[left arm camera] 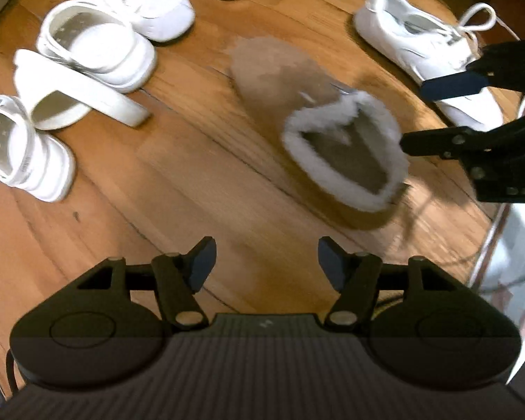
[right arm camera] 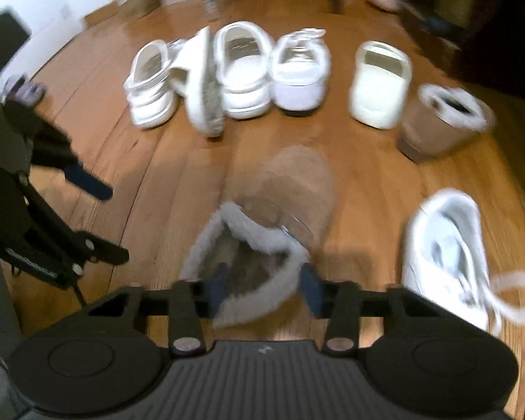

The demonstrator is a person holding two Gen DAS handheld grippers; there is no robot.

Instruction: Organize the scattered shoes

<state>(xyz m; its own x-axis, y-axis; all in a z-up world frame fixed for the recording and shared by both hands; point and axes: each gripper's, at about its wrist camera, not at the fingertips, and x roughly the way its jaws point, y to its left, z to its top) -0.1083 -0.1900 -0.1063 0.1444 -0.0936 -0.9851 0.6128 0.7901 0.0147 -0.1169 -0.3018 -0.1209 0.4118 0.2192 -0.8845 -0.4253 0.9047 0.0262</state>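
- Tongs of the left gripper (left arm camera: 266,262) stand released, pointing down at bare wooden floor (left arm camera: 157,192), with nothing between the blue pads
- Right gripper (right arm camera: 264,287) is over the heel end of a tan slipper (right arm camera: 297,182); its jaws stand apart, straddling the fleece collar, one finger inside the opening and the other outside the rim, and no clamp on the fleece shows through the blur
- That tan slipper lies upright on the floor between the two grippers, toe pointing away in the right wrist view, apart from the other shoes
- Just right of it in the same view lies a white laced sneaker (right arm camera: 444,245), alone, its lace looped out toward the edge of the picture
- Farther off a row of shoes lines the floor, heels toward the camera: a white strap sandal (right arm camera: 150,84), a white slide (right arm camera: 203,87) tipped on its side and leaning against a second strap sandal (right arm camera: 245,73), then a second white sneaker (right arm camera: 301,77) touching that sandal
- After a gap comes a cream slide (right arm camera: 381,84), and beside it a second tan slipper (right arm camera: 437,126), upright, set slightly nearer than the rest
- Beyond the row, furniture legs and boxes are too blurred to make out
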